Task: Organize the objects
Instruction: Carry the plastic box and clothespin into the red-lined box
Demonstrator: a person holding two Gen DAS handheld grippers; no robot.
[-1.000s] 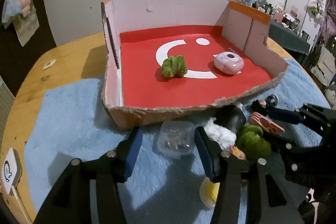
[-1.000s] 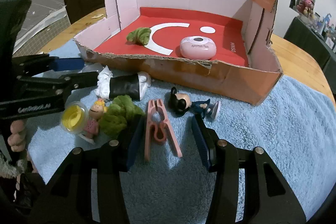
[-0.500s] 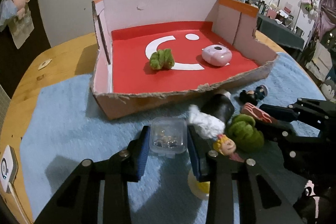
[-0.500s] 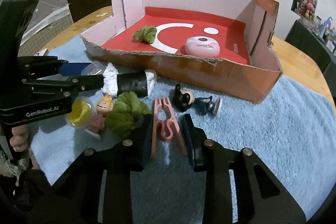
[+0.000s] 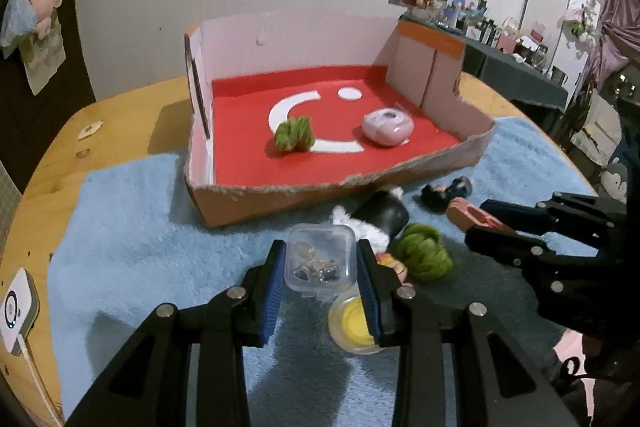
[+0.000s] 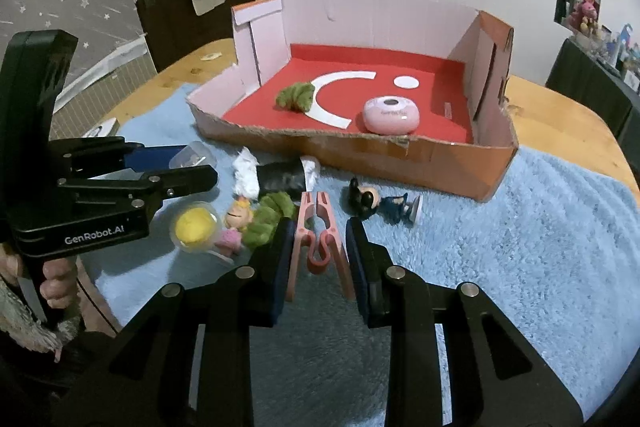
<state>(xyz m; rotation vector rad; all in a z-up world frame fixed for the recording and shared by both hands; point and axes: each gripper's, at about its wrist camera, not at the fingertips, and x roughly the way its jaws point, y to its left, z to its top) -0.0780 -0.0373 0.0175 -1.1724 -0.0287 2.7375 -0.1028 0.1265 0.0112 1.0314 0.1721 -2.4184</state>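
My left gripper (image 5: 321, 263) is shut on a small clear plastic box (image 5: 320, 257) with dark bits inside, held just above the blue towel (image 5: 132, 227). My right gripper (image 6: 318, 247) is shut on a pink clothes peg (image 6: 318, 235), lifted slightly off the towel. Ahead stands the open cardboard box with a red floor (image 5: 248, 163), holding a green woolly ball (image 5: 293, 133) and a pink round case (image 5: 387, 123). The same red box floor (image 6: 368, 95) shows in the right wrist view.
On the towel lie a second green woolly ball (image 5: 424, 251), a yellow-lidded pot (image 5: 352, 323), a blonde doll (image 6: 238, 223), a black-and-white roll (image 6: 280, 175) and a dark-haired figurine (image 6: 380, 203). A white device (image 5: 16, 307) sits at the wooden table's left edge.
Both grippers closed: the left onto the clear box, the right onto the pink peg. Both then rose a little with their objects.
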